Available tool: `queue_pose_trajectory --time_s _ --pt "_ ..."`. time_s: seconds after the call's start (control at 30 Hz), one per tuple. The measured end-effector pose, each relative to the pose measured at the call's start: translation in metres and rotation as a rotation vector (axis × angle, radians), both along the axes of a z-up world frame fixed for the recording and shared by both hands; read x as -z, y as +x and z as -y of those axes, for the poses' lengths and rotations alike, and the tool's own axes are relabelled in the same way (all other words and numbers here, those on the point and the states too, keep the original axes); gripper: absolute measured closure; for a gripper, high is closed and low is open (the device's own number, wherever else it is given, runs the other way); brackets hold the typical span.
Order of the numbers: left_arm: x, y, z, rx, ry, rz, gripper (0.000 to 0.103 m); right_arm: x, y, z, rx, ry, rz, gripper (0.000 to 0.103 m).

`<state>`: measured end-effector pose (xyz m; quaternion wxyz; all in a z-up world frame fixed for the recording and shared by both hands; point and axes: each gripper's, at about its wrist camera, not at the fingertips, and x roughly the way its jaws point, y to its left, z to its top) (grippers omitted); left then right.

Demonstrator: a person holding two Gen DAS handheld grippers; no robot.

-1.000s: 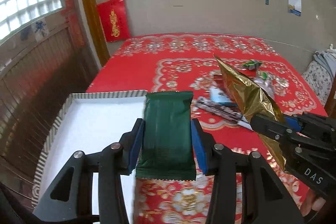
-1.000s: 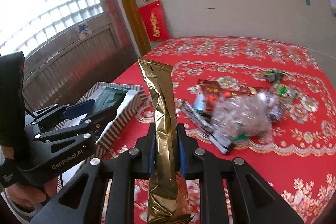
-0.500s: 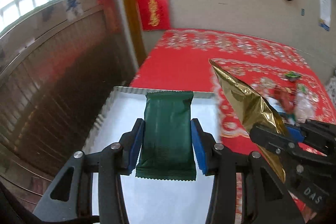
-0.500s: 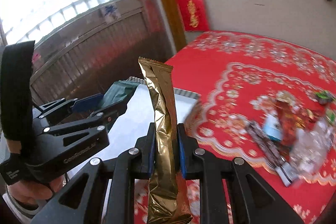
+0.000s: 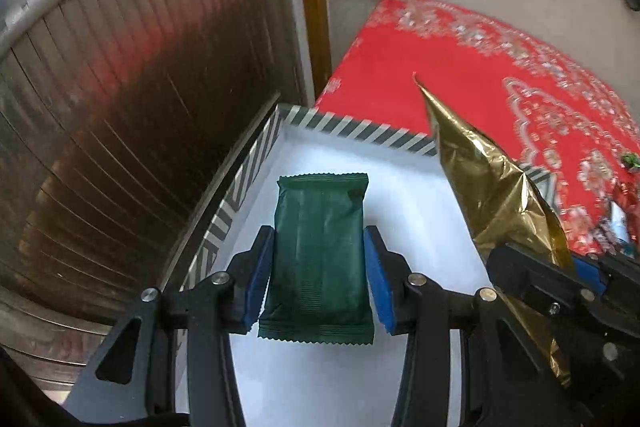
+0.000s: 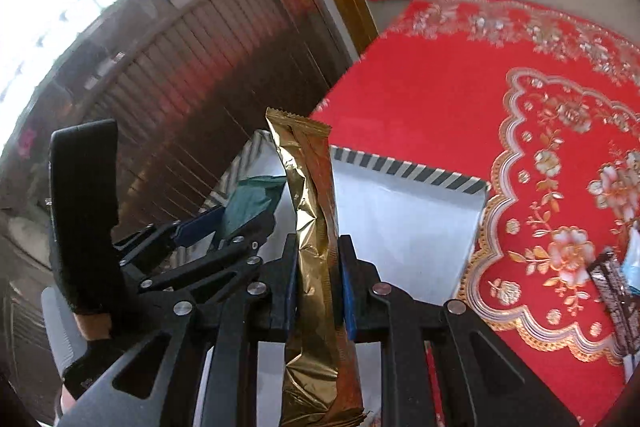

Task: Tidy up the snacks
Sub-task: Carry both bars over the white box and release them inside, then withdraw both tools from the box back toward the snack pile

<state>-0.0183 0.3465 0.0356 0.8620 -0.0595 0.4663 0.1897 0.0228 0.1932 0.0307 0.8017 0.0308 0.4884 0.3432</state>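
Now over the shallow white box with the black-and-white striped rim (image 5: 352,129), at the left edge of the table under the red floral tablecloth (image 5: 472,75). Furthest left, beyond that edge, only dark slatted wall panelling (image 5: 132,115).

Next, left tongs (image 5: 318,277): clenched on the dark green crimped-end snack packet (image 5: 320,251), blue pads pressed to its two long sides, packet hanging above the white floor near the left wall, apart from it. Best handled by sinking further until the packet's lower face lies nearly flat on the floor, keeping it parallel to that striped left wall, then parting the pads only enough to free it. Worth keeping clear of the rim on the way down, since a corner caught on the wall would likely tip the packet askew.

Further right, right tongs (image 6: 318,281): clenched hard on the long gold foil snack wrapper (image 6: 316,227), gripped about mid-length, standing nearly upright with its top above the box's far rim. Sensible to tilt it down lengthwise and lay it beside the green packet, not across it, leaving a gap so the two sets of tongs do not knock together.

Far right, more loose snacks (image 6: 612,291) on the cloth, blurred, waiting to be sorted.
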Motion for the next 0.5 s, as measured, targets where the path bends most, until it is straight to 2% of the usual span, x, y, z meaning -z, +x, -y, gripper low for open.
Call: queue_pose_trajectory --time_s 0.17,0.27,0.3,0.33,0.43,0.5 --pt "0.014 0.006 -0.002 0.005 0.003 -0.027 0.056 0.018 -0.004 -0.003 0.002 -0.038 -0.012 0.083" --pt "0.020 0.009 -0.002 0.001 -0.001 -0.045 0.050 0.021 -0.007 -0.001 0.000 -0.051 -0.010 0.081" --pt "0.020 0.008 -0.003 -0.008 0.001 -0.039 0.043 0.019 -0.007 -0.001 -0.002 -0.047 -0.011 0.081" --pt "0.019 0.006 -0.004 -0.018 0.004 -0.039 0.030 0.018 -0.009 0.002 -0.005 -0.033 -0.010 0.075" --pt "0.013 -0.001 -0.008 -0.049 -0.006 -0.019 0.023 0.011 -0.013 0.011 0.012 0.000 0.003 0.060" --pt "0.007 -0.008 -0.008 -0.051 -0.022 -0.004 0.022 0.011 -0.012 0.013 0.013 0.023 -0.005 0.057"
